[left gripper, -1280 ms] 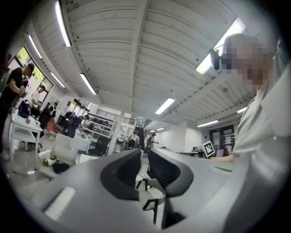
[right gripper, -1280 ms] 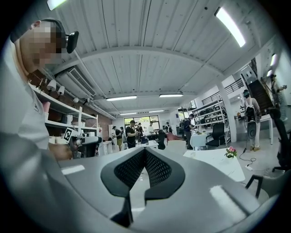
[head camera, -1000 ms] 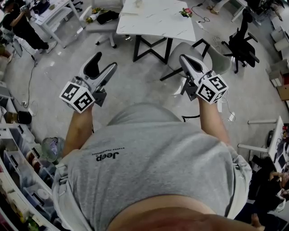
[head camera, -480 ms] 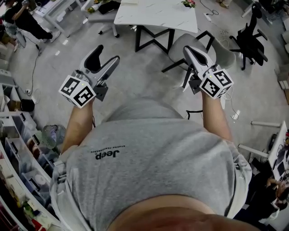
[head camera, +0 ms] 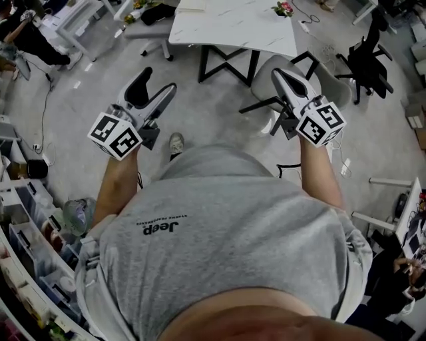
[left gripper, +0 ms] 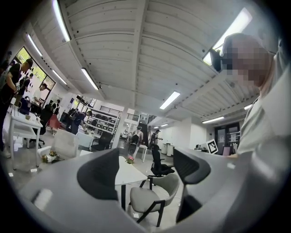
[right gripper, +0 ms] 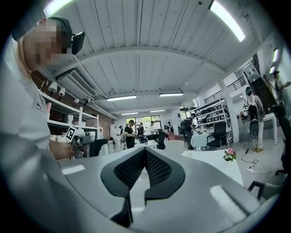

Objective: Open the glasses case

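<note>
Your left gripper (head camera: 156, 83) is held up at the upper left of the head view, released, its two dark jaws standing well apart. In the left gripper view (left gripper: 145, 170) nothing sits between them; through the gap you see only a distant white surface (left gripper: 125, 170) and a grey chair (left gripper: 152, 198) beside it.

Your right gripper (head camera: 279, 76) is held up at the upper right of the head view. In the right gripper view (right gripper: 144, 159) its ribbed jaws are clenched together with nothing between them.

Both grippers hang in the air above the pale floor (head camera: 213, 113), well apart from each other, in front of your grey T-shirt (head camera: 226, 233). A shoe (head camera: 176, 142) shows on the floor between them.

At the top centre of the head view stands the white surface (head camera: 233, 26), with a small bunch of flowers (head camera: 283, 8) at its far right corner. A black office chair (head camera: 363, 63) stands at the upper right. Storage shelves (head camera: 33, 246) run down the lower left edge.

No view shows the glasses case.
</note>
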